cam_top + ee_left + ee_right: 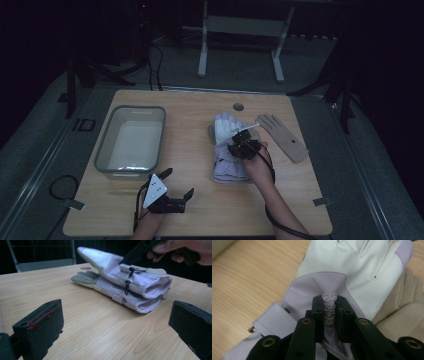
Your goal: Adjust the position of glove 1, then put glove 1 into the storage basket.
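The table held a lavender-and-white glove pair right of centre, stacked, long axis running away from the person. R gripper was on top, clamped on the upper glove's small printed tab, prob. a pull loop. L gripper sat open, well apart to the near left.

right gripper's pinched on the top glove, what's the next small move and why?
Probably a short, slow lift. The right gripper has its jaws shut on the top glove's printed tab, and a second glove lies directly beneath it. Rising gently should peel the two apart. The left gripper sits open nearby.
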`<state>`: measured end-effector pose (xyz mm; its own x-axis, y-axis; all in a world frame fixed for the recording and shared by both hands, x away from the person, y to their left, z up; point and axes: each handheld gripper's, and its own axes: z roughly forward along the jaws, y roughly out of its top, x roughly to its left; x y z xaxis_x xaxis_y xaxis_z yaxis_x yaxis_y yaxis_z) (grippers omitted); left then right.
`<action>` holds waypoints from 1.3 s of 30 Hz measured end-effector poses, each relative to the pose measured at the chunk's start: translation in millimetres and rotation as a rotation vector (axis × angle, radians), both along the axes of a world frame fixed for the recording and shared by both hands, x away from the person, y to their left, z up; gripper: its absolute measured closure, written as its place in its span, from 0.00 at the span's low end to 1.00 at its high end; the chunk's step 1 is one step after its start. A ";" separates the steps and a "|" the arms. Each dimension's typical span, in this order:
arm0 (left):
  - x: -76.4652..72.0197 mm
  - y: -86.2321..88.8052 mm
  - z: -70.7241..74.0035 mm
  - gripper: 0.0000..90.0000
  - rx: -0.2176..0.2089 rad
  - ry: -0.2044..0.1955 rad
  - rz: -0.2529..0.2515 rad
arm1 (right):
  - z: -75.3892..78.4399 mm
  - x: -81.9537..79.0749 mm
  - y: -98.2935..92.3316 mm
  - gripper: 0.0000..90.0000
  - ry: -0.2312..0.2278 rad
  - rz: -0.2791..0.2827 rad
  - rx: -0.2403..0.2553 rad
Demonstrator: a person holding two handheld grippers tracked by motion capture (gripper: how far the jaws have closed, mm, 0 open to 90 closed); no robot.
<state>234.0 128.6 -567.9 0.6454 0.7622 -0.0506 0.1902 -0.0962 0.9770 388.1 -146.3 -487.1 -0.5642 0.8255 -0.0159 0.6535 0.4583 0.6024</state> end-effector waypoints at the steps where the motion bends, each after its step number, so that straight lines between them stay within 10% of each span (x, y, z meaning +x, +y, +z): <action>1: 0.1 0.0 0.0 0.00 0.000 0.001 0.000 | -3.2 0.7 -0.3 0.87 0.007 -0.007 0.009; 16: 0.1 -1.7 0.3 0.00 0.019 -0.001 -0.011 | -16.7 -5.7 19.6 0.83 0.003 0.033 0.043; 29: -0.1 -1.4 0.2 0.00 0.016 -0.003 -0.002 | 7.9 -16.1 2.8 0.15 -0.069 0.106 0.124; 35: 2.0 -1.6 0.7 0.00 0.016 0.031 0.017 | 10.8 -19.0 -17.8 0.16 -0.029 0.153 0.235; 39: 3.8 -5.3 1.5 0.00 0.032 0.061 0.020 | 15.1 -27.9 -30.6 0.16 -0.197 0.203 0.180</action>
<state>237.8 123.4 -566.4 0.6265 0.7767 -0.0648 0.2519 -0.1231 0.9599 360.3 -176.9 -472.0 -0.7180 0.6960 -0.0051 0.4228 0.4420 0.7911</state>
